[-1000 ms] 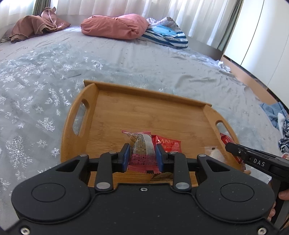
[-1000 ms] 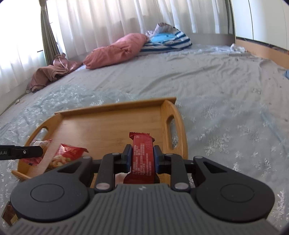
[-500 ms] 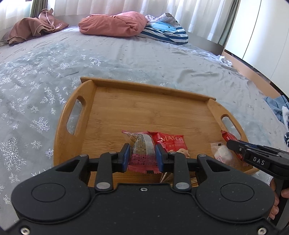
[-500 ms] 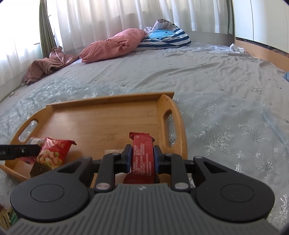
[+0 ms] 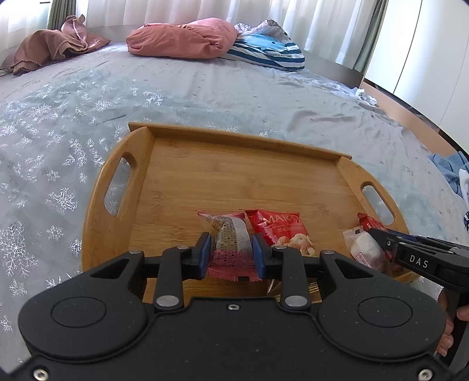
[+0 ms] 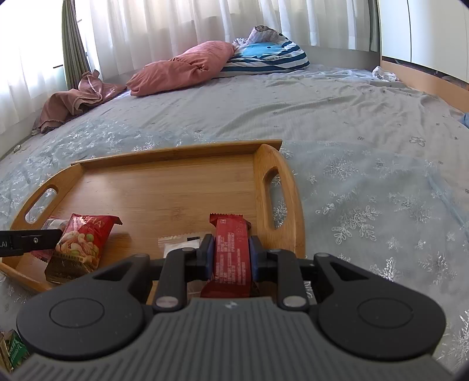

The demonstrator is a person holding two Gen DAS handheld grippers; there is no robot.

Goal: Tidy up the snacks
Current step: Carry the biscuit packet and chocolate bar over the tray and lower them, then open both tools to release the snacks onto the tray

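Left wrist view: the left gripper is closed on a pink snack packet, its blue pads pressing both sides of the wrapper, which carries a patterned grey label. The packet is held low over the near part of the wooden tray, which lies on a bed with a pale blue snowflake-print bedspread. Just to the right of the packet, a red bag of nuts lies on the tray floor, touching or nearly touching the held wrapper (the overlap makes it hard to say which). Further right, near the tray's right handle slot, a small clear packet with a white sweet lies by the tip of the right gripper, which comes in from the right edge; a few fingers of the person's hand show behind it.

Right wrist view: the right gripper is clamped tight on a dark red snack bar, held lengthwise between the pads, over the tray's near right corner beside the handle slot. The white-sweet packet peeks out just left of it, and the nut bag lies further left by the tip of the left gripper.

At the far end of the bed are a pink pillow, a blue striped pillow and a crumpled brown cloth, below white curtains.
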